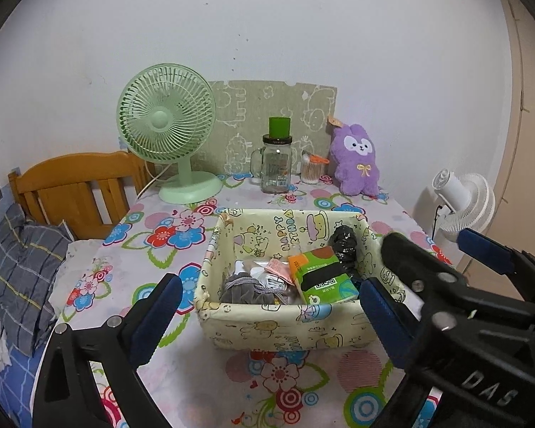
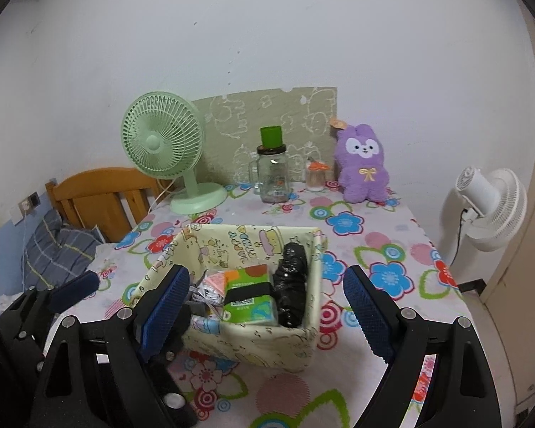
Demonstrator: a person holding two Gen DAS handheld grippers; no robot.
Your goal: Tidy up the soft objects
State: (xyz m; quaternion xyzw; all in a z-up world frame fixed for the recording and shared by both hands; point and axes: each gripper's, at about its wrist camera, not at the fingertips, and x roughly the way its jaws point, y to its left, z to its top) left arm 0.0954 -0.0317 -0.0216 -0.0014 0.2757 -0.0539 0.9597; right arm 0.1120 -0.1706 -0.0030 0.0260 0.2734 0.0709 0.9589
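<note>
A pale yellow cartoon-print fabric box (image 1: 210,249) (image 2: 317,249) stands on the flowered tablecloth. It holds a green tissue pack (image 1: 321,274) (image 2: 249,296), a black crinkled bag roll (image 1: 344,246) (image 2: 290,285), a grey drawstring pouch (image 1: 242,287) and pink and white scraps. A purple plush rabbit (image 1: 356,160) (image 2: 363,167) sits upright at the table's back right. My left gripper (image 1: 271,306) is open in front of the box, nothing between its blue pads. My right gripper (image 2: 267,303) is open too, its pads flanking the box's near side without touching it. Each gripper shows at the edge of the other's view.
At the back stand a green desk fan (image 1: 166,132), a glass jar with a green lid (image 1: 276,164), a cotton swab tub (image 1: 312,169) and a patterned board. A white floor fan (image 2: 488,207) is right of the table. A wooden headboard (image 1: 78,185) and pillow lie left.
</note>
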